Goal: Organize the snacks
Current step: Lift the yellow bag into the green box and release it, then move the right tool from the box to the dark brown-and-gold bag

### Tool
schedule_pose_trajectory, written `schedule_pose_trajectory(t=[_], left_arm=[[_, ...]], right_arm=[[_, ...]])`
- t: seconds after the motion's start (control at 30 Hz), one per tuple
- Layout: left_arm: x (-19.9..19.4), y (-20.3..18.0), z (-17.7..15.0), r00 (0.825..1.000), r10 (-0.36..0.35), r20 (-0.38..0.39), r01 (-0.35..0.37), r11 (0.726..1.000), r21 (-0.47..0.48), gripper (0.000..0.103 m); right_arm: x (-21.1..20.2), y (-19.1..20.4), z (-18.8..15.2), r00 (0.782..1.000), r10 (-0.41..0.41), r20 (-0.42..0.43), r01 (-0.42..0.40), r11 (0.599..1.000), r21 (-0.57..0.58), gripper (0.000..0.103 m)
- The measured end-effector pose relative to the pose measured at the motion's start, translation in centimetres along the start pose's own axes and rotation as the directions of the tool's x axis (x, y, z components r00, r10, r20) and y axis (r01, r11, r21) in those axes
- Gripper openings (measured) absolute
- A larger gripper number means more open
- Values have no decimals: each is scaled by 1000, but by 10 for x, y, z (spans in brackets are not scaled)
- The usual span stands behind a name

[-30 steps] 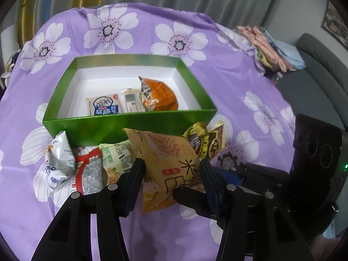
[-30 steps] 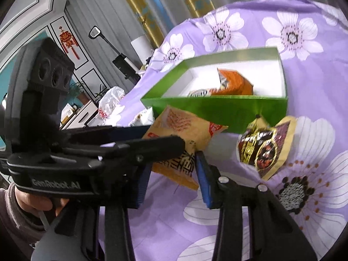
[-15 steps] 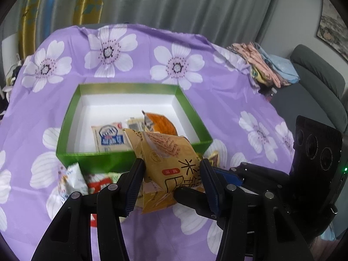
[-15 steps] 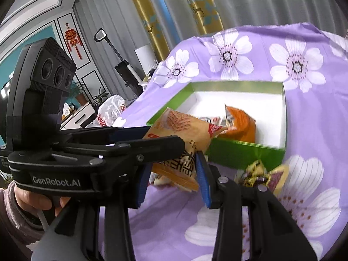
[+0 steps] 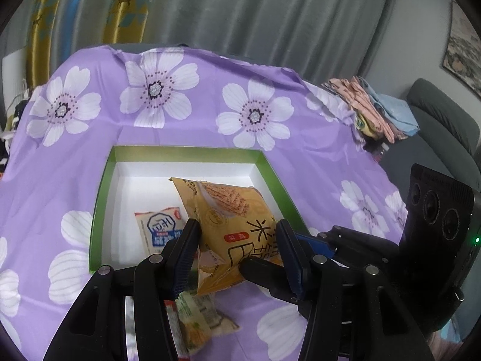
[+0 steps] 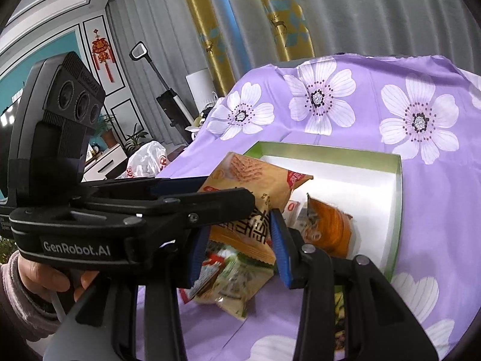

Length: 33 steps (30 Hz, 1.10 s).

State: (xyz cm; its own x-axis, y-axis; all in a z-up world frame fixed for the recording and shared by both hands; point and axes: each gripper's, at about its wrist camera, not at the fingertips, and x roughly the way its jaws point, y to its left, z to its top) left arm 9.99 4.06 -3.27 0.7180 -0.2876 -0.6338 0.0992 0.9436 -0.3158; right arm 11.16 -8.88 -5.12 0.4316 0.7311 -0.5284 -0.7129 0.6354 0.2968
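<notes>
My left gripper (image 5: 237,252) is shut on a yellow snack bag (image 5: 228,222) and holds it above the near edge of the green box (image 5: 99,204). The same yellow snack bag (image 6: 255,186) shows in the right wrist view, clamped by the left gripper's fingers (image 6: 210,201). My right gripper (image 6: 237,252) is open and holds nothing, just behind the bag. Inside the box lie a blue-and-white packet (image 5: 159,225) and an orange packet (image 6: 330,228).
Loose snack packets (image 5: 198,316) lie on the purple flowered cloth (image 5: 210,90) in front of the box, also seen in the right wrist view (image 6: 234,282). Folded clothes (image 5: 369,111) sit at the table's far right. A grey sofa (image 5: 445,132) stands beyond.
My left gripper has lifted the yellow bag off the cloth and carried it forward over the box's near wall. The right gripper has risen and moved along with it.
</notes>
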Motion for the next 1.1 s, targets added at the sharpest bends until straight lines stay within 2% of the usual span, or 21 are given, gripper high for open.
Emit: schedule_pose_trajectory(t=[0.37,0.53,0.6,0.63,0.7,0.73,0.77,0.8,1.1], left_arm=[[45,40,7,997,-2,-71,-4,996,-86,53],[61,54,4,995,-25,-101,10,990,-142,53],[62,54,4,995,-16,-101,1,989,-146,53],[61,54,5,995,-14,-99,-1,989,-147,53],[60,56,5,995,5,-96,-19,988,-152,63],[58,58,5,995,23,-98,-38,987,-155,75],[57,59,5,995,29,-99,-44,986,-158,79],[53,62,5,995,35,-97,-51,985,-165,79],[25,68,-6,993,62,-97,-80,980,-183,80]], right_arm=[[54,-18,5,994,-33,-104,34,999,6,41],[70,-19,2,988,-68,-142,69,998,7,44],[72,-21,1,984,-89,-153,91,996,10,49],[72,-22,1,984,-89,-152,93,996,17,49],[68,-22,2,986,-85,-146,89,996,26,52],[64,-22,2,987,-88,-137,92,995,28,53],[59,-21,2,988,-91,-126,95,995,29,57],[55,-21,3,989,-91,-117,95,995,32,62],[3,-20,-9,992,-109,-65,113,992,63,74]])
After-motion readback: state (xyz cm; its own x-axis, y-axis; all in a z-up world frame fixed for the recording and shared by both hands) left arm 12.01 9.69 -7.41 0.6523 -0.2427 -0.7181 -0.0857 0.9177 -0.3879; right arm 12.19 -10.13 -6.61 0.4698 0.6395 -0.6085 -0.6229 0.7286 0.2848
